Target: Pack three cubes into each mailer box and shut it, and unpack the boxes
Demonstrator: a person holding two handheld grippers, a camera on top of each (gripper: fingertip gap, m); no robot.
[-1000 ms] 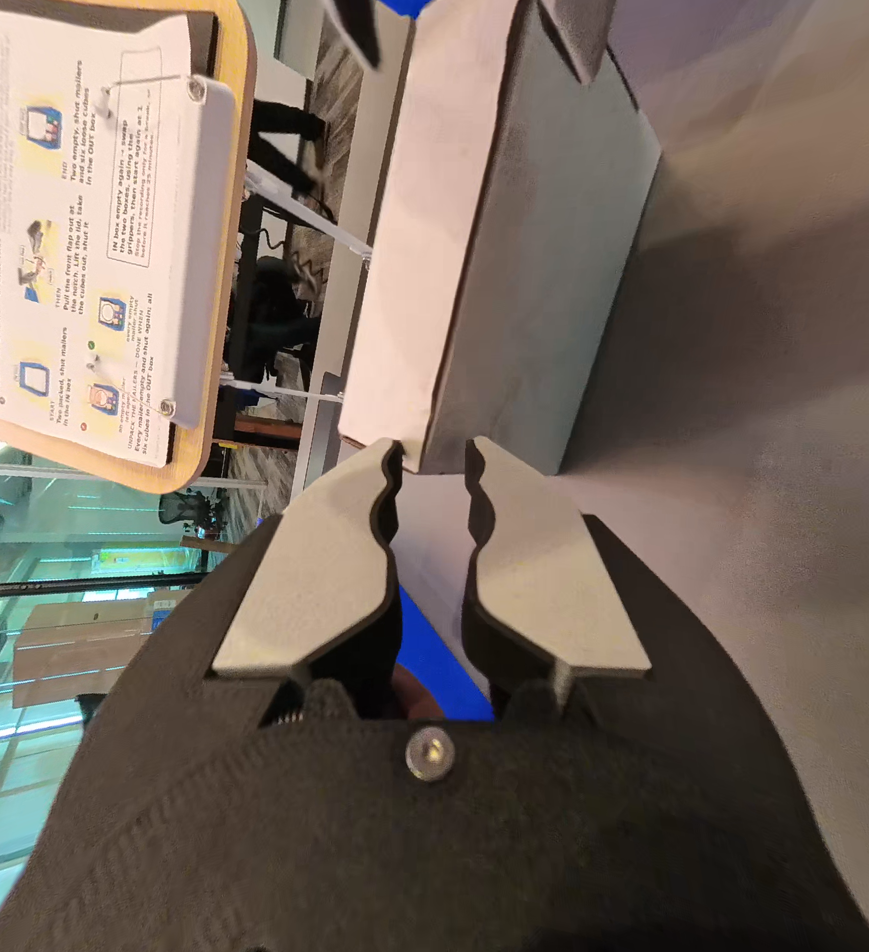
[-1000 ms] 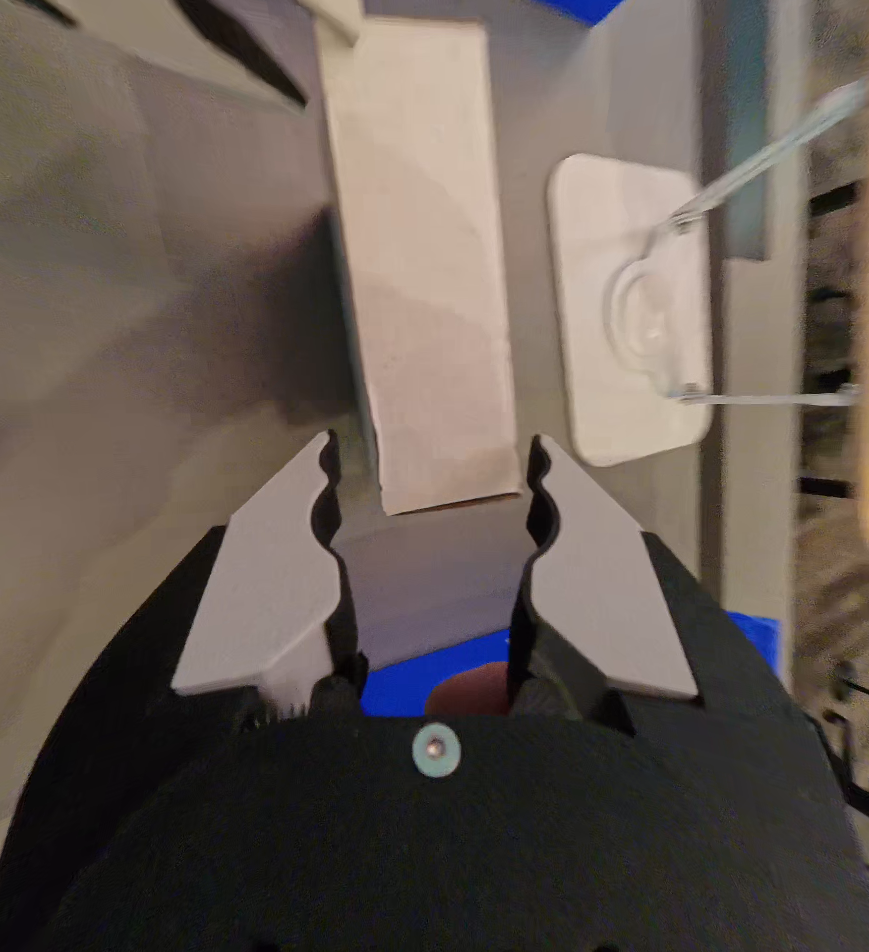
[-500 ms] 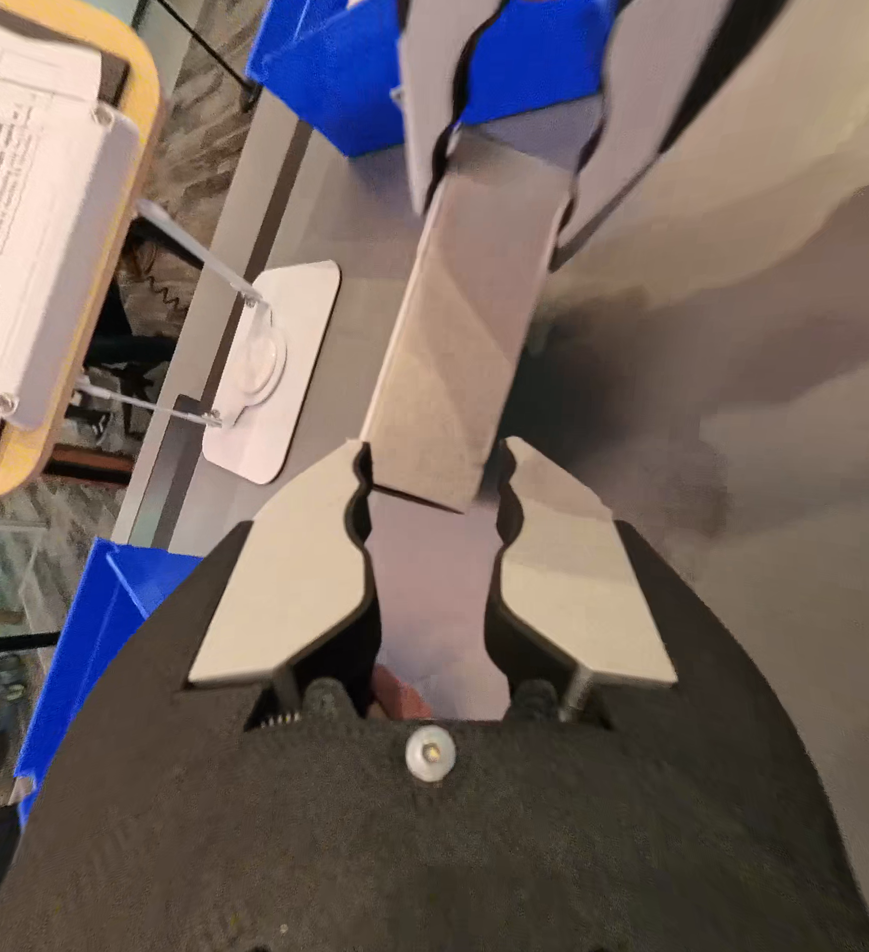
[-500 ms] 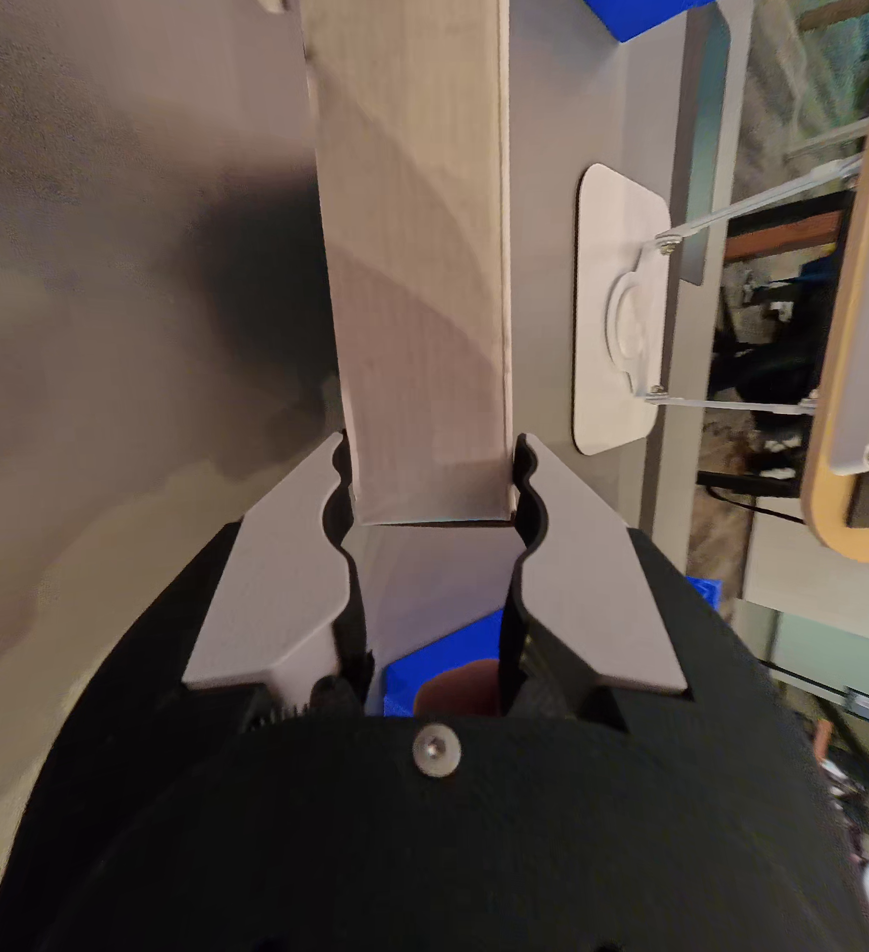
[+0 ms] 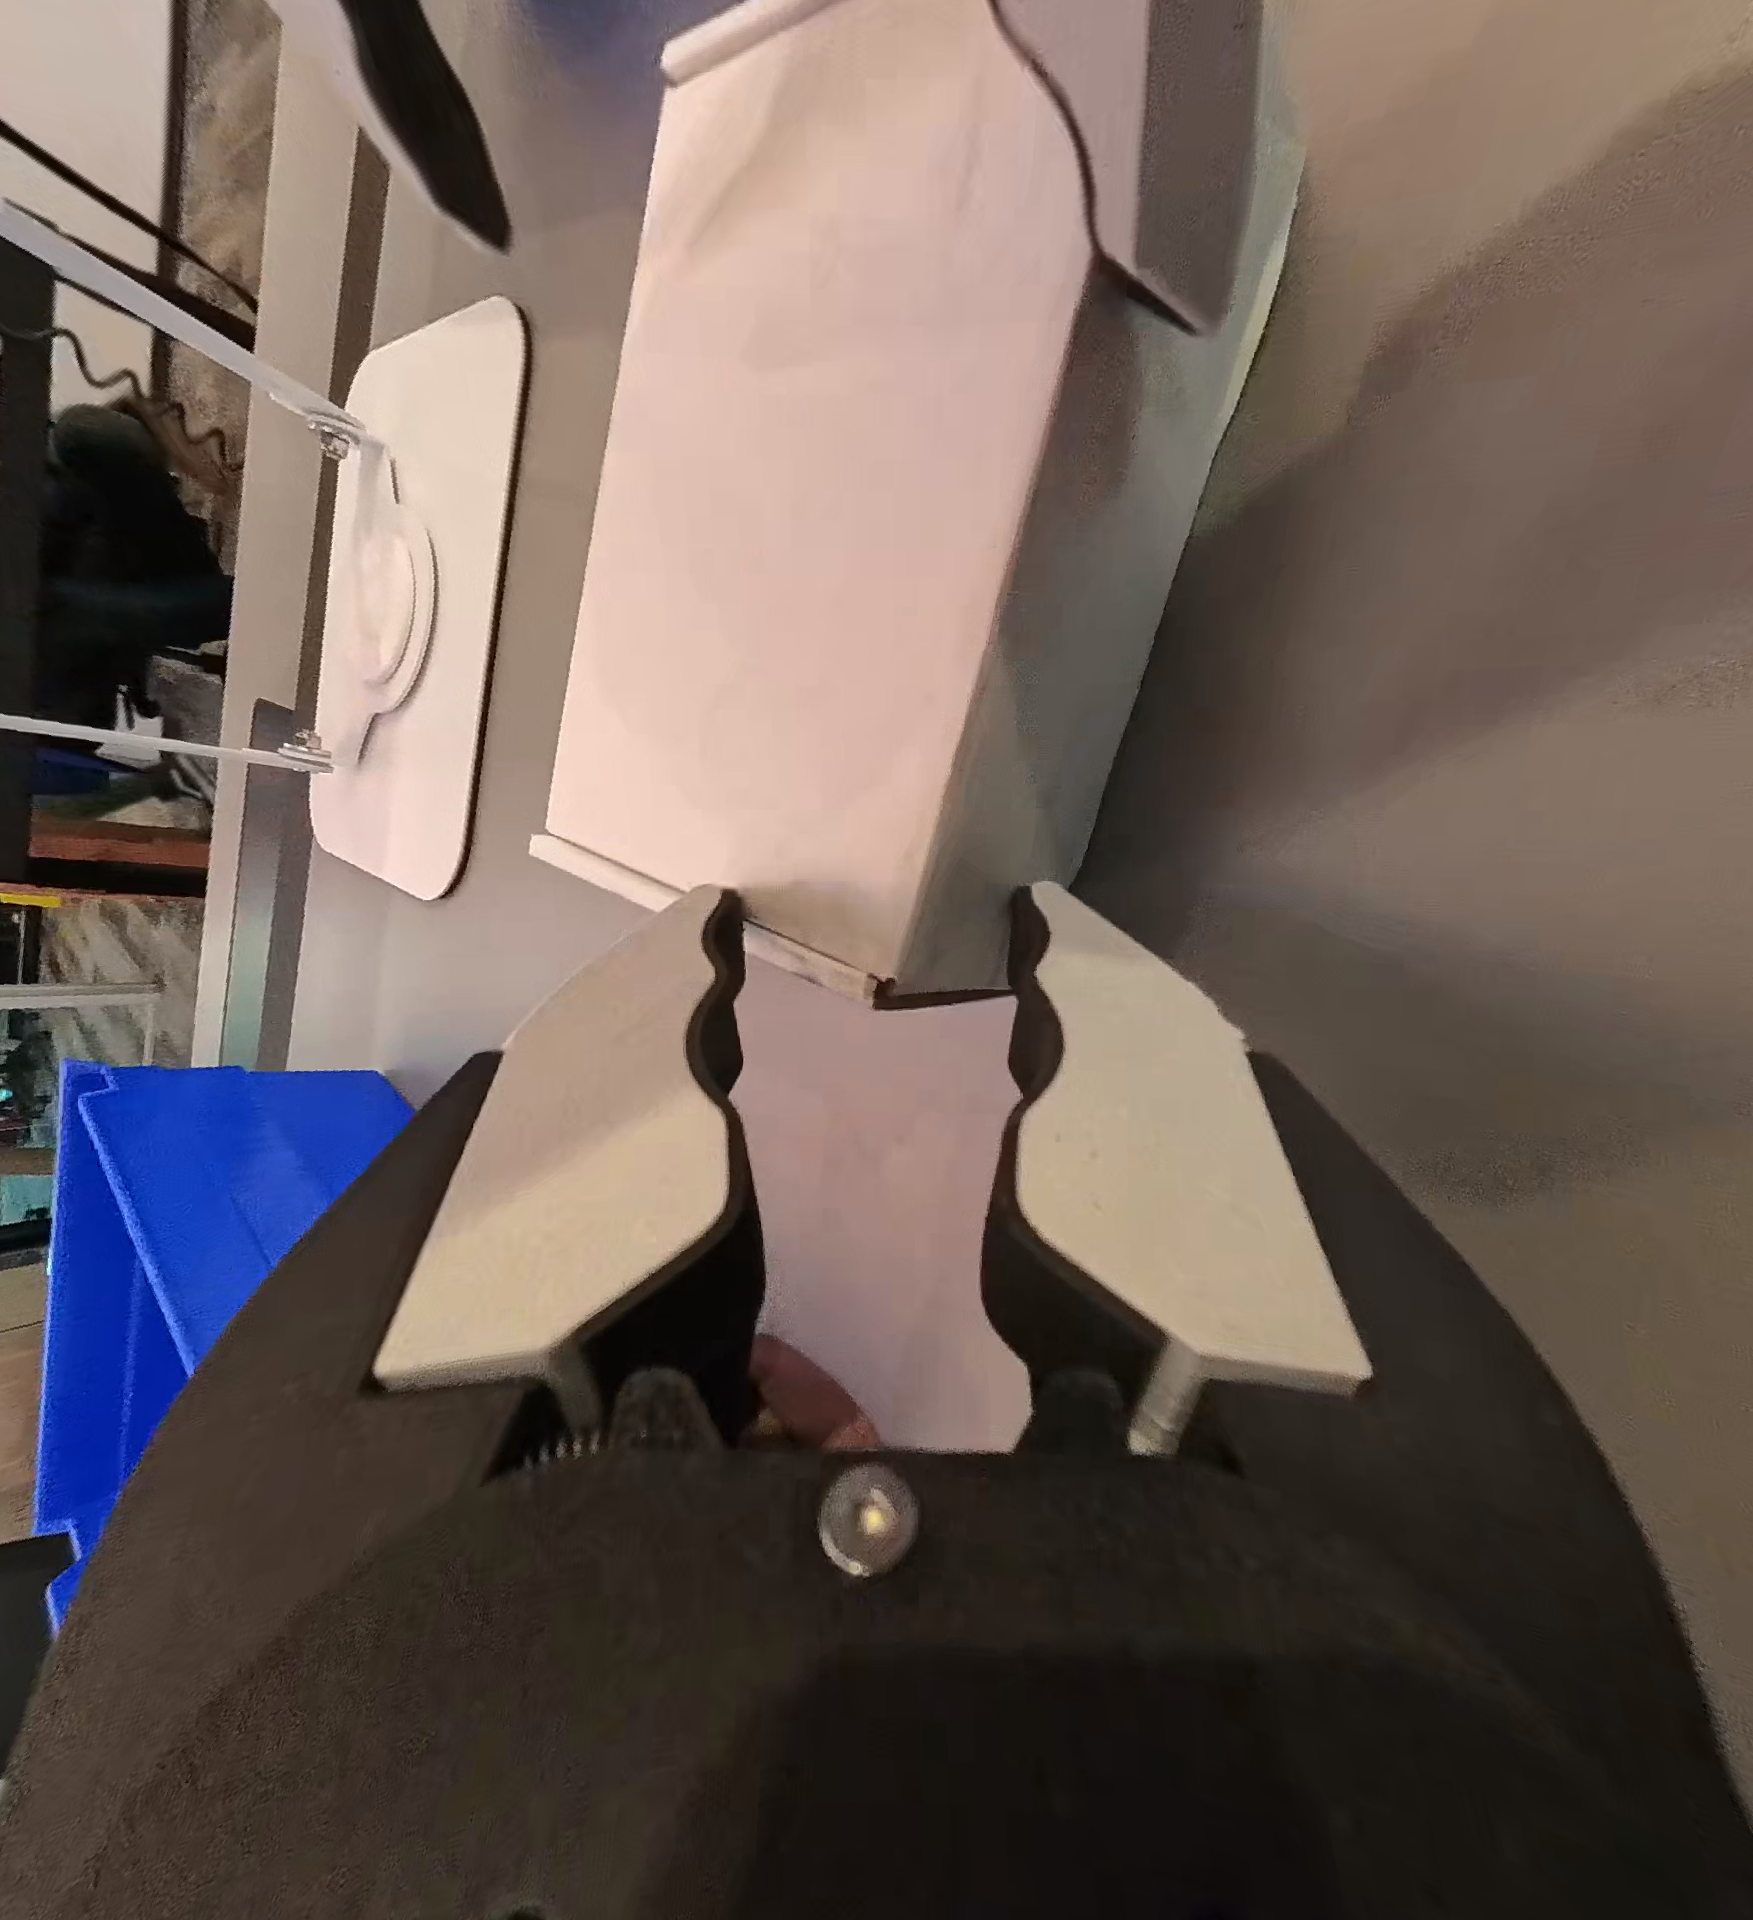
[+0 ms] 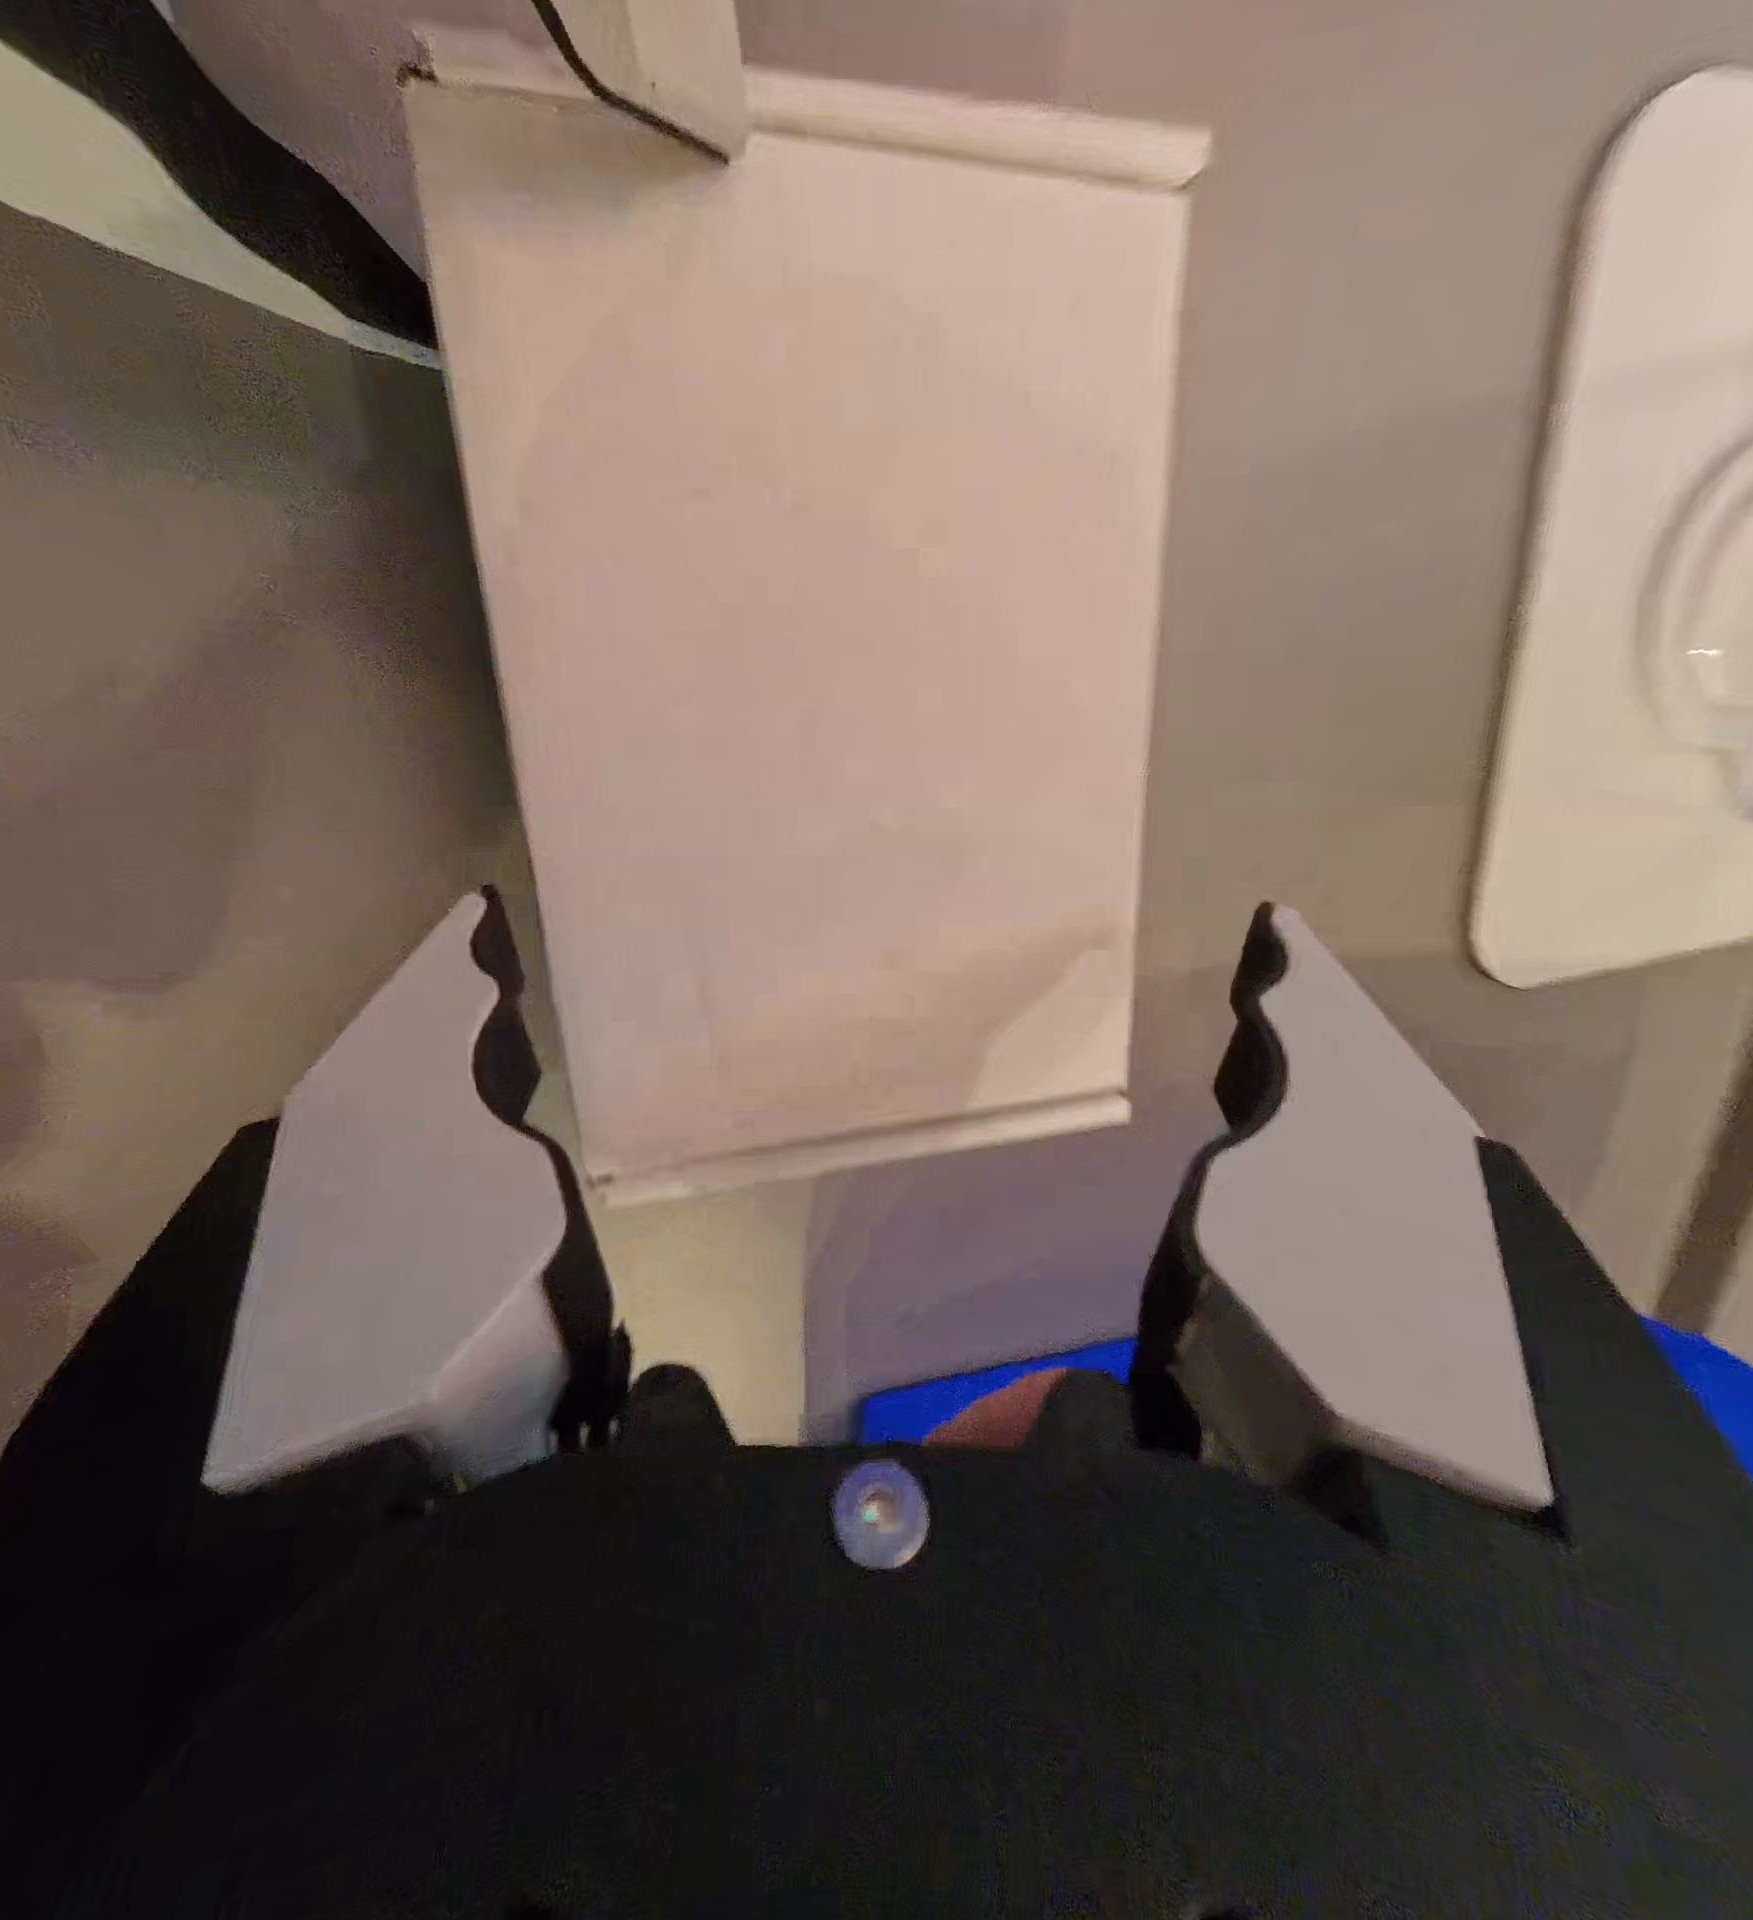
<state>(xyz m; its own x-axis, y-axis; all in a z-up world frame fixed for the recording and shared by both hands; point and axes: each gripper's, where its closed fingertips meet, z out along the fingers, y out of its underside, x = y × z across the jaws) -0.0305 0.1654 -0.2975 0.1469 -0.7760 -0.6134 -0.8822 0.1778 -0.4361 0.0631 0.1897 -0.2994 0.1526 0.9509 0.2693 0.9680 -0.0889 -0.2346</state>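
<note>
The left gripper [image 5: 872, 956] was parted at the box's [image 5: 810, 499] near end, its tips beside the corner, gripping nothing. The right gripper [image 6: 877, 935] gaped wider at the opposite end, empty. The shut white box [image 6: 820, 623] lay on the grey table [image 5: 1474, 727], a white pad [image 5: 415, 623] beside it and a blue bin [image 5: 186, 1226] at the edge.

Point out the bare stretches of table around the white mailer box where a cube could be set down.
Bare grey table runs along the mailer box's side away from the white stand base. A narrow strip lies between box and base. A small patch lies between the box's near end and the blue bin. Both box ends are crowded: left claw and right claw straddle them.
</note>
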